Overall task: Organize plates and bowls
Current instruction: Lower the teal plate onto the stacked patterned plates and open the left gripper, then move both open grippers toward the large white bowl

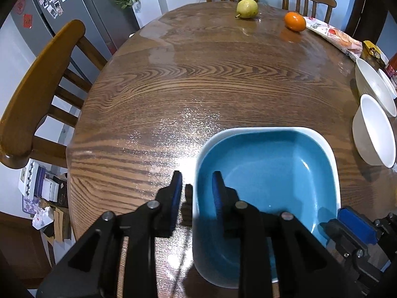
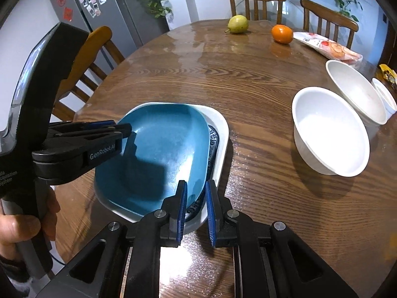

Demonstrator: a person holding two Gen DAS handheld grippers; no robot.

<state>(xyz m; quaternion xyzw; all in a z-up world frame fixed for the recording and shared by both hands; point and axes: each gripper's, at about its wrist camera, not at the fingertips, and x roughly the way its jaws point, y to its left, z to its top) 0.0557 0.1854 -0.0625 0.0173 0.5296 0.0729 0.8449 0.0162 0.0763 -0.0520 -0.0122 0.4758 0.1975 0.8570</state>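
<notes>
Left gripper (image 1: 197, 188): blue-padded fingers stand slightly apart, straddling the near-left rim of the blue dish (image 1: 268, 173); one finger lies outside the rim, the other over the glazed interior, with a visible gap on both sides, so no clamping is evident. Right gripper (image 2: 196, 206): fingers likewise a little apart, bracketing the near-right edge of the stacked dishes; whether the pads touch the rim cannot be told.

The blue dish is a rounded-square ceramic piece, glossy teal inside with a pale outer wall. In the right wrist view it sits nested, slightly askew, inside a white rectangular dish (image 2: 220, 134) whose floor carries a dark blue pattern. The stack rests near the front edge of the surface (image 2: 248, 74), a round wooden top with bold grain and a reflective sheen.

To the right stand three smooth white bowls: a near bowl (image 2: 330, 134), a larger bowl (image 2: 354, 94) behind it, and a small bowl (image 2: 384, 99) beside that. At the far side lie a yellow-green pear (image 2: 238, 24), an orange (image 2: 282, 33) and a plastic snack packet (image 2: 327, 47).
</notes>
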